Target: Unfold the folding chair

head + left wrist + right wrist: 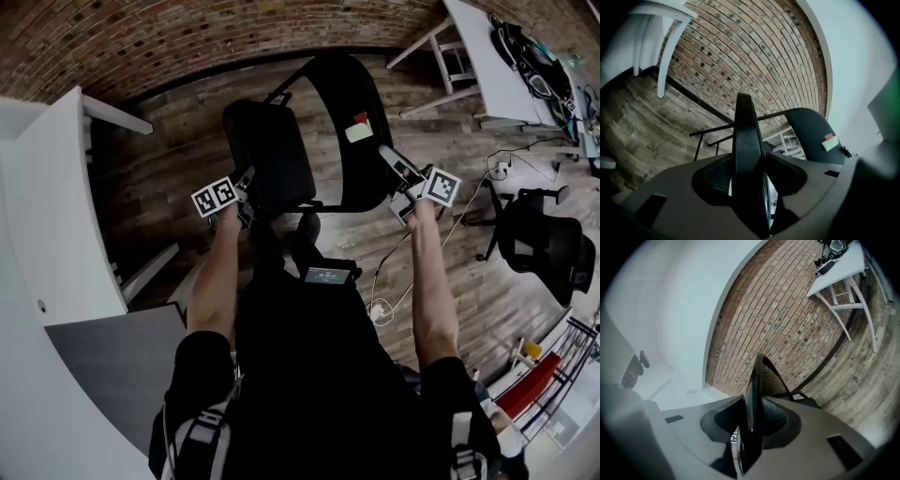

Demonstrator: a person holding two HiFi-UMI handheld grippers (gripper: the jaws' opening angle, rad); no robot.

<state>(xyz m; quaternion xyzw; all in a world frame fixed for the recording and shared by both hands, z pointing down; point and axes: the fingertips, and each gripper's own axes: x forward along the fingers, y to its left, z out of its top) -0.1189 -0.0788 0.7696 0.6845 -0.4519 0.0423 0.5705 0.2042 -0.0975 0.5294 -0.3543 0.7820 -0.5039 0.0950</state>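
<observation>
Seen from the person's head, looking steeply down, a room with a brick wall (187, 37) and a wood floor (450, 159) holds a white table (56, 206) at the left and another white table (487, 66) at the upper right. In the middle, straight ahead of the person's outstretched arms, stands the black folding chair (305, 150), its seat (272, 155) to the left and its curved backrest (361, 169) to the right, thin black frame tubes (717, 136) behind. The two panels look partly swung apart, so the unfolding seems under way rather than finished. The right gripper (392, 161) is clamped on the right edge of the backrest; its own view shows the thin black panel pinched between both jaws, probably to steady the chair while the seat is pivoted. The left gripper (247, 187) straddles the seat's near edge, but its jaws stand apart, with a sliver of light beside the panel, so it guides more than grips. A small red and pale sticker (359, 129) sits on the backrest.
</observation>
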